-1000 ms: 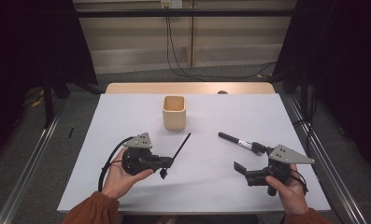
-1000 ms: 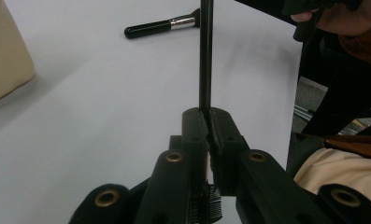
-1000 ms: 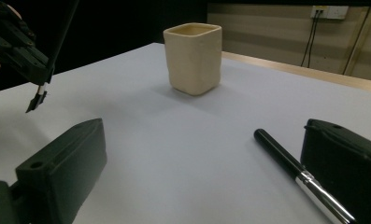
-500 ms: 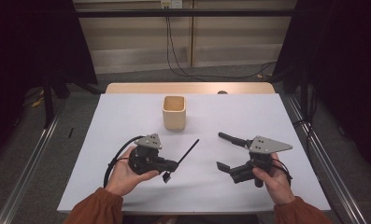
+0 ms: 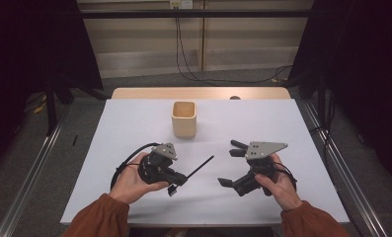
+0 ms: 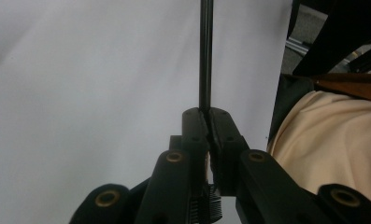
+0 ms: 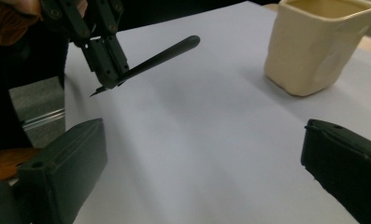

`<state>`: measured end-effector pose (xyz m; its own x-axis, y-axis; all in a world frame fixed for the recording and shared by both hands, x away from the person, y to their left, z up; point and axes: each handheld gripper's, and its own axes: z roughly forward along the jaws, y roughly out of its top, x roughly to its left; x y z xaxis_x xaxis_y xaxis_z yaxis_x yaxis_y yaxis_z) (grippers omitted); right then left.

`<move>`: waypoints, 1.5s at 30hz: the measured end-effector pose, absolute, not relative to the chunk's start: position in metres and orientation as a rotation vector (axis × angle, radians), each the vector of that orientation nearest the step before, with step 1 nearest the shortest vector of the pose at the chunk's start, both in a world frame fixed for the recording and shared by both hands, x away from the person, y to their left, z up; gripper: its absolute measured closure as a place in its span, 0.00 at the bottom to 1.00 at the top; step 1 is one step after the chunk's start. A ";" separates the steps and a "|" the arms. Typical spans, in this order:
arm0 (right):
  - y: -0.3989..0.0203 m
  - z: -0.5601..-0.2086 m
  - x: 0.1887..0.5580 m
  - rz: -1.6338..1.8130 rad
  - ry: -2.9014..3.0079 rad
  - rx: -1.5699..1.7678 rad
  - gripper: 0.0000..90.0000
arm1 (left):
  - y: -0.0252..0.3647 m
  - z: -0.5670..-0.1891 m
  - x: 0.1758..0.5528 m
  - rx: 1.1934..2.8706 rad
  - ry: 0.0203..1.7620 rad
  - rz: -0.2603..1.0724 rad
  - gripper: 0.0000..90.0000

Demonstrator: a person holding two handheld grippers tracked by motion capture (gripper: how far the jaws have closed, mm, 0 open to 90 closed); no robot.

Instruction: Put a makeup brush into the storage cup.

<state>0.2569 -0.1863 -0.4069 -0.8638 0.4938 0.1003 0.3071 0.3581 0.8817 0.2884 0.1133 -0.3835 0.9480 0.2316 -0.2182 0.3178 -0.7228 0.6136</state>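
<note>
Within the last second the left gripper [image 5: 173,178], clamped on a black pen [image 5: 199,167], had lifted it off the white table [image 5: 134,128] short of the cream cup [image 5: 184,118], while the right gripper [image 5: 231,165], jaws wide apart, swung inward toward it, perhaps for a handover.

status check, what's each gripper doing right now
Left gripper shut on black pen, held off the table. Right gripper open, empty. Beige cup upright behind; nothing between pen and cup.
</note>
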 end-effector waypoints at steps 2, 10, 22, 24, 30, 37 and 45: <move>-0.185 -0.407 0.259 1.501 2.454 0.716 0.00 | 0.111 -0.380 0.288 2.431 0.372 -0.173 0.95; -0.180 -0.403 0.266 1.388 2.572 0.694 0.00 | 0.107 -0.377 0.289 2.498 0.362 -0.200 0.95; -0.170 -0.398 0.280 1.216 2.755 0.650 0.02 | 0.101 -0.375 0.293 2.610 0.293 -0.216 0.95; -0.169 -0.397 0.282 1.184 2.777 0.647 0.04 | 0.098 -0.375 0.293 2.644 0.284 -0.206 0.95; -0.163 -0.393 0.285 1.096 2.865 0.555 0.03 | 0.091 -0.375 0.296 2.717 0.262 -0.217 0.95; -0.155 -0.392 0.286 0.982 2.970 0.451 0.03 | 0.083 -0.377 0.298 2.784 0.252 -0.240 0.95; -0.142 -0.397 0.291 0.821 3.063 0.414 0.07 | 0.077 -0.377 0.301 2.876 0.211 -0.253 0.95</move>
<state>0.2911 -0.1423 -0.3970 -0.9649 0.2329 0.1209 0.2622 0.8348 0.4841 0.3013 0.0765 -0.3774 0.9744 0.1216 -0.1889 0.1643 -0.9591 0.2303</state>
